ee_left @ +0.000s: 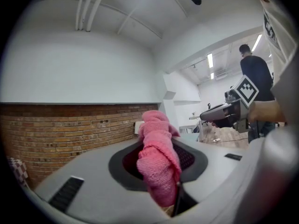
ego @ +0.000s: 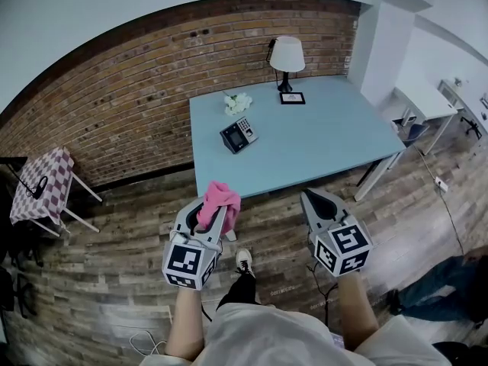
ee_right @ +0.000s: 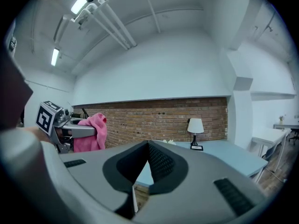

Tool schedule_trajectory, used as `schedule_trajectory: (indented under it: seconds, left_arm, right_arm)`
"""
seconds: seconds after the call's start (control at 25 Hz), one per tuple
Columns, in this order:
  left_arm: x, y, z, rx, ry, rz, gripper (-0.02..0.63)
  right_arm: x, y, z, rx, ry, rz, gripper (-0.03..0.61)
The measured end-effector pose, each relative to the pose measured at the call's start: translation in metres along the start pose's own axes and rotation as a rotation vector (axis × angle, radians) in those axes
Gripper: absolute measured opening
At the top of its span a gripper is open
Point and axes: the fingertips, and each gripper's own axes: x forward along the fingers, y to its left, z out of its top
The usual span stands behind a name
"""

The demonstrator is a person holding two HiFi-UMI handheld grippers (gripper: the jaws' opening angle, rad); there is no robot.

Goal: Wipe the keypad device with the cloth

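The keypad device [ego: 239,135] is a small dark box with a pale screen and a grid of buttons. It sits propped at a slant near the left end of the light blue table [ego: 320,139], untouched. The cloth [ego: 217,202] is nowhere near it yet. It is a bright pink, fluffy bundle pinched in the left gripper [ego: 216,218], bunched up above the jaws and hanging down between them. That gripper is held out over the wooden floor, short of the table's near edge. The right gripper [ego: 314,201] hangs beside it at about the same height, its jaws pressed together with nothing in them. Behind the device lies a small white clump [ego: 237,103]. Further back stand a white-shaded lamp [ego: 287,58] and a little dark frame [ego: 292,97], near the brick wall [ego: 114,105].
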Motion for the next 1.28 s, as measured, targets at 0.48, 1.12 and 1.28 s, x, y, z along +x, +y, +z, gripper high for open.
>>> schedule_trajectory:
  seconds: [0.48,1.12,1.28]
  left_arm:
    - [0.099,0.068,-0.022,-0.008,0.004,-0.004,0.15]
    - [0.236,0.193,-0.053,-0.01,0.056,-0.037,0.152]
    - [0.266,0.219,-0.062,-0.008,0.061,-0.043,0.152]
  right_arm:
    - [0.099,-0.053,-0.011,0.032,0.04,-0.022,0.014]
    - [0.257,-0.102,-0.002,0.057,0.113,-0.043,0.014]
    - [0.29,-0.105,-0.002,0.056,0.124,-0.039,0.014]
